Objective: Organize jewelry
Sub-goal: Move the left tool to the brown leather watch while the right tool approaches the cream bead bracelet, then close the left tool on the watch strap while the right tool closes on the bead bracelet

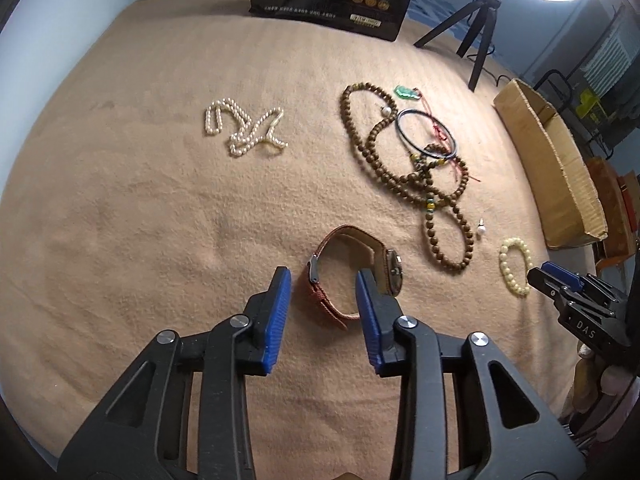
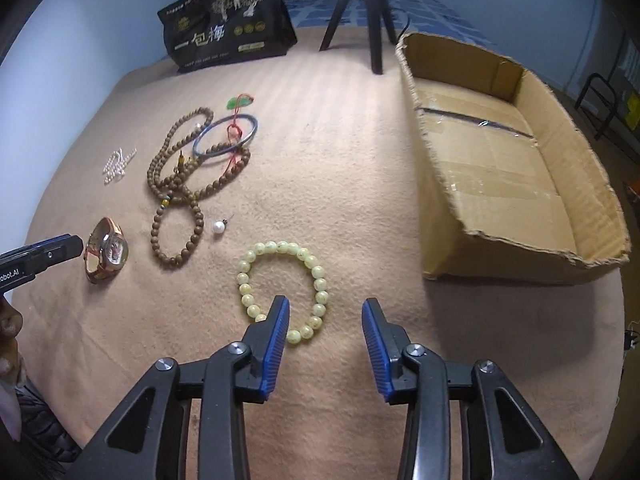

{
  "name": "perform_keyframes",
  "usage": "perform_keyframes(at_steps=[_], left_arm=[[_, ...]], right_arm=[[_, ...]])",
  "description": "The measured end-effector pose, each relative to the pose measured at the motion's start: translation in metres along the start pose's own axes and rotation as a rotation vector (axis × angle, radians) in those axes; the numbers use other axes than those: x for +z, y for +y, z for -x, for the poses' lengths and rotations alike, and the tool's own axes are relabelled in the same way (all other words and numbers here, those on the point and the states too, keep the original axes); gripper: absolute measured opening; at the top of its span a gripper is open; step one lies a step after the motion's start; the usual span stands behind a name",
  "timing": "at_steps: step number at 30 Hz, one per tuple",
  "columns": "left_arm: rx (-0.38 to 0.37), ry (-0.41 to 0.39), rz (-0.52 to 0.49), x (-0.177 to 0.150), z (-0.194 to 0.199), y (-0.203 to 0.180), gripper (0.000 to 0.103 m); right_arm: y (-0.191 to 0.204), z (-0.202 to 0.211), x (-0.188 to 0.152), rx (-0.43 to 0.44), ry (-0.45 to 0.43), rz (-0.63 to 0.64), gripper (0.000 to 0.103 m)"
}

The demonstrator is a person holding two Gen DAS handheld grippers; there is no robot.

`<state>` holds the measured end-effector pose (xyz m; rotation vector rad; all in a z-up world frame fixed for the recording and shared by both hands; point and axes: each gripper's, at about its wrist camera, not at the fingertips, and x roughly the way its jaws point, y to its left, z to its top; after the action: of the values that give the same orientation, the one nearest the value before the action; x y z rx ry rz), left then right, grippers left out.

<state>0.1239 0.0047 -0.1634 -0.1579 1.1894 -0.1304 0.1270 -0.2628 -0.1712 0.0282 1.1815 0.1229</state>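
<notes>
Left tool: jaws apart, one either side of the near arc of the watch strap. Left pad sits outside the strap by the buckle; right pad is inside the loop, next to the case. No pad is seen pressing, so nothing is gripped yet. The watch lies on its side on the tan blanket, at 12 o'clock from the tool.

Right tool: jaws apart over the pale bracelet. Left pad tip overlaps the bead ring at its near-left edge, right pad is clear of the ring at 3 o'clock. Contact with the beads cannot be told. The bracelet lies flat on the blanket, at 11 o'clock from the tool.

Box: open, seems empty, at 2 o'clock in the right view. Judged to be the destination, but that is unconfirmed.

Risks:
- Left: a pad inside the loop may catch only the strap edge, so the heavy case could swing and slip free on lifting.
- Left: pushing down into the soft blanket could pinch cloth along with the strap.
- Right: the jaws are off-centre, so closing may nip one bead and roll the ring sideways out of the pads.
- Brown beads, bangle and loose pearl lie close by, and a sideways drag could snag them.

Pose: both tools pitch steeply down toward the blanket, side by side. In the right view a hand shows at 9 o'clock behind the left tool.
</notes>
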Motion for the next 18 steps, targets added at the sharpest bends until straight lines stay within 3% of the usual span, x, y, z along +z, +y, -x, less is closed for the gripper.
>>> perform_keyframes(at_steps=[5, 8, 13, 18], left_arm=[[-0.003, 0.02, 0.004, 0.002, -0.011, 0.0, 0.032], [-0.005, 0.038, 0.004, 0.003, -0.018, -0.001, 0.024], [0.008, 0.052, 0.008, 0.003, -0.026, -0.003, 0.022], [0.018, 0.055, 0.028, 0.006, -0.031, 0.001, 0.01]], right_arm=[[0.005, -0.01, 0.005, -0.004, 0.012, 0.019, 0.036], [0.008, -0.015, 0.008, -0.004, 0.02, 0.026, 0.036], [0.009, -0.021, 0.011, -0.006, 0.024, 0.033, 0.036], [0.012, -0.021, 0.012, -0.005, 0.023, 0.052, 0.025]])
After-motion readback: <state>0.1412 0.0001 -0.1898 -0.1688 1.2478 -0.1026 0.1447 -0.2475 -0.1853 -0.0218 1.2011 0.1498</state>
